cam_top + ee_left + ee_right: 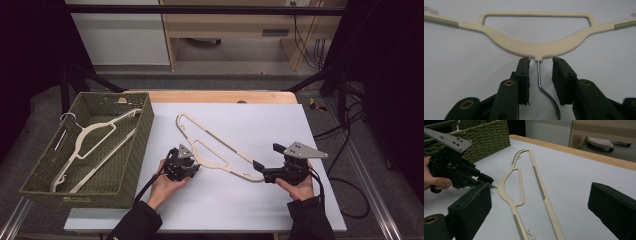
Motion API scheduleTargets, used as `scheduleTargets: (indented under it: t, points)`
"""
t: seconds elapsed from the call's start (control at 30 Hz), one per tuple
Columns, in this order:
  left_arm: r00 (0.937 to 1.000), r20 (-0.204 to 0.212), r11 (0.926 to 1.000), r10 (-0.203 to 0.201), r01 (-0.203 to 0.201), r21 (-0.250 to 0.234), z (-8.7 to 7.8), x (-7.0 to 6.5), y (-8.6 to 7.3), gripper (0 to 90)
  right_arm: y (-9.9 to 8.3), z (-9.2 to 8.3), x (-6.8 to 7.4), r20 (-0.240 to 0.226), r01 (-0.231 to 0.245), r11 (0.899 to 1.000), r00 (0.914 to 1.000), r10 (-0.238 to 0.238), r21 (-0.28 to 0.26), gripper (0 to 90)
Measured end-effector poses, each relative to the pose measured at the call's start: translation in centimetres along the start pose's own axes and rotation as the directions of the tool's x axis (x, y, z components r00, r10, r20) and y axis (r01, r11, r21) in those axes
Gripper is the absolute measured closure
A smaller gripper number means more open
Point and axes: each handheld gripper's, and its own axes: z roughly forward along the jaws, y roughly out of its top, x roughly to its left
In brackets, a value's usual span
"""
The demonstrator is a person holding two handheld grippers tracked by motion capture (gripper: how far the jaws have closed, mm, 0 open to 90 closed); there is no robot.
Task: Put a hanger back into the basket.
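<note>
Cream hanger (pixel 215 145) flat mid-counter (pixel 280 205), basket (pixel 30 182) at 9 o'clock already holding one. Left tongs (pixel 540 60) straddling wire hook (pixel 541 85), not yet pinching. Right tongs (pixel 541 202) wide open, empty. Grasp, lift, drop-in pending.

Basket (pixel 132 150) left on table (pixel 280 130), 1 hanger (pixel 90 145) inside — another hanger (pixel 220 145) right of it

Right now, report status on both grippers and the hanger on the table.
Left gripper open, jaws astride the hanger's metal hook, not pinching. Right gripper open at the cream hanger end. Nothing in the way.
</note>
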Motion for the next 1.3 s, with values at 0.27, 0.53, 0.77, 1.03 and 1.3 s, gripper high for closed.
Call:
scheduleTargets:
  t: [0.27, 0.53, 0.77, 1.03, 1.3]
  points:
    - [0.9999, -0.010, 1.0000, 0.006, -0.006, 0.005, 0.0, -0.3, 0.0, 79.5, 0.0, 0.2, 0.1, -0.002, 0.001, 1.000, 1.0000, -0.001, 0.005, 5.6]
    - [0.9997, -0.002, 0.9995, -0.022, 0.022, 0.021, 0.1, -0.3, 0.1, 84.6, 0.2, 0.8, 0.4, -0.012, 0.006, 1.000, 0.9999, -0.005, 0.013, 5.6]
    - [0.9983, 0.002, 0.9981, -0.059, 0.059, 0.017, 0.2, -0.2, 0.1, 88.6, 0.2, 2.0, 0.9, -0.028, 0.027, 0.999, 0.9993, -0.026, 0.036, 5.6]
    - [0.9992, 0.004, 0.9988, -0.039, 0.039, 0.030, -0.1, -0.2, 0.3, 88.7, 0.4, 4.3, 1.9, -0.066, 0.041, 0.997, 0.9972, -0.037, 0.072, 6.5]
    - [0.9999, -0.011, 0.9997, -0.011, 0.011, 0.023, -1.9, -0.9, 1.1, 88.7, 0.1, 7.3, 3.8, -0.113, 0.077, 0.990, 0.9916, -0.063, 0.119, 8.8]
